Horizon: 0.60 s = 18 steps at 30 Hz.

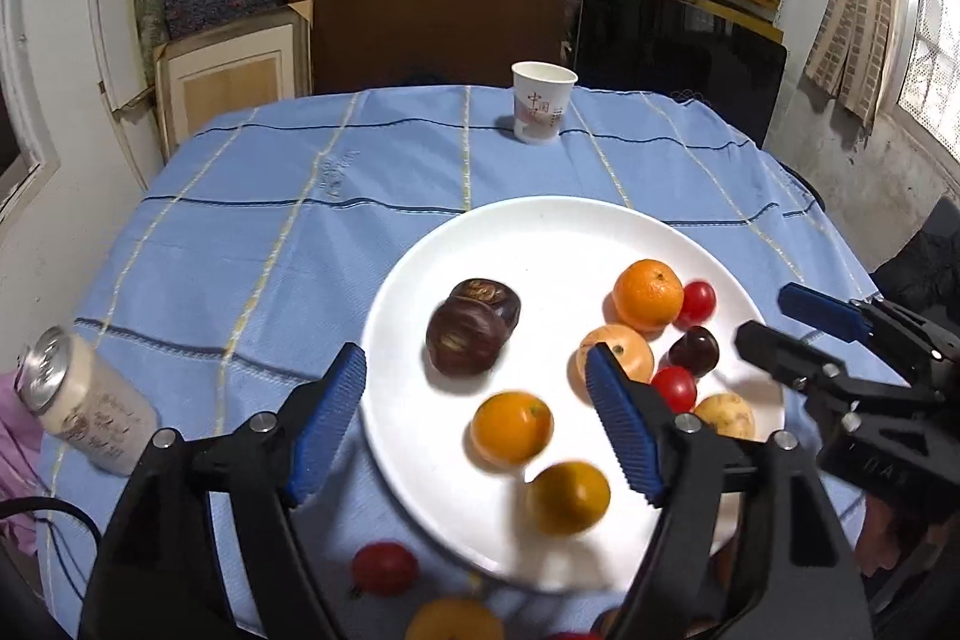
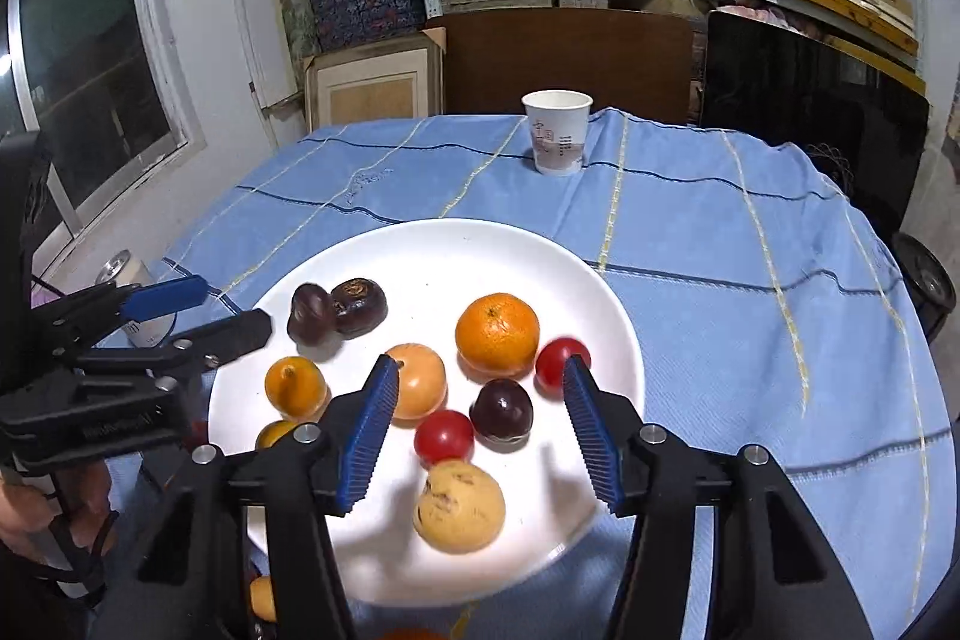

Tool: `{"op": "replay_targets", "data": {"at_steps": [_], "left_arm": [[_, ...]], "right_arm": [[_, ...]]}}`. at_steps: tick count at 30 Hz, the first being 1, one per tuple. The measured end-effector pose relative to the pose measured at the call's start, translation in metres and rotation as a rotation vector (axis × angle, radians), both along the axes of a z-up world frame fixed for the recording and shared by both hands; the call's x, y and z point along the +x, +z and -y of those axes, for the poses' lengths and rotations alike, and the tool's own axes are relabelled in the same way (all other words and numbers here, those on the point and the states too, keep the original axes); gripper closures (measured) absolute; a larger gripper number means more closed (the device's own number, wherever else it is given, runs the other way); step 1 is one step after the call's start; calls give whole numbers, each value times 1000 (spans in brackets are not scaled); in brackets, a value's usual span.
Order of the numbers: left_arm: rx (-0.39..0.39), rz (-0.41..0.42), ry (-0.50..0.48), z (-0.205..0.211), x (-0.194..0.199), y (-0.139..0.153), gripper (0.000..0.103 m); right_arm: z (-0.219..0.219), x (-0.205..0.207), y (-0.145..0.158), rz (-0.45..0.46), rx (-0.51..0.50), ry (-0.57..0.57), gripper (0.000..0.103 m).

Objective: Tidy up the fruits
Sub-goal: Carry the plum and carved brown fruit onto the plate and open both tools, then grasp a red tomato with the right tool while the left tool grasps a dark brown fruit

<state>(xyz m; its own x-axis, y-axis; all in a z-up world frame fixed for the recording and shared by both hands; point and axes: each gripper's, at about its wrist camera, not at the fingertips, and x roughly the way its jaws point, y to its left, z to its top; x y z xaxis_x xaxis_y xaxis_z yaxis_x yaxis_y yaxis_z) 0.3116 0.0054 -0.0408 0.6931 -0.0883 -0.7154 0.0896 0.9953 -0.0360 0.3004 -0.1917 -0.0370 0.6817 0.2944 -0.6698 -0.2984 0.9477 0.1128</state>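
Observation:
A white plate [image 1: 540, 232] [image 2: 600, 292] on the blue cloth holds several fruits: a mandarin [image 1: 648, 295] [image 2: 497, 335], two dark brown fruits [image 1: 467, 343] [image 2: 336, 310], small yellow-orange fruits [image 1: 511, 427] [image 2: 295, 386], red tomatoes [image 1: 696, 303] [image 2: 444, 437], a dark plum [image 2: 501, 411] and a tan spotted fruit [image 2: 459, 507]. My left gripper [image 1: 480, 424] is open and empty over the plate's near left part. My right gripper [image 2: 480, 436] is open and empty above the tan fruit and a tomato. A red tomato [image 1: 384, 568] and an orange fruit [image 1: 453, 619] lie on the cloth off the plate.
A paper cup [image 1: 542, 109] [image 2: 558, 131] stands at the table's far side. A tilted drink can [image 1: 84, 400] lies at the left edge. Shelves with boxes, a brown board and a dark screen stand behind the table.

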Motion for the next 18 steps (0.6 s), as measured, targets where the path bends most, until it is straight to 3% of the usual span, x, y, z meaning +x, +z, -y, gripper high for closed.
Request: {"op": "replay_targets", "data": {"at_steps": [8, 14, 18], "left_arm": [[6, 32, -78, -11, -95, 4, 18], [51, 20, -103, -8, -155, -19, 18], [-6, -28, -62, -21, -176, -41, 18]], "right_arm": [[12, -91, 4, 3, -38, 56, 45], [14, -148, -16, -36, -50, 44, 45], [15, -157, -30, -61, -77, -3, 45]]}}
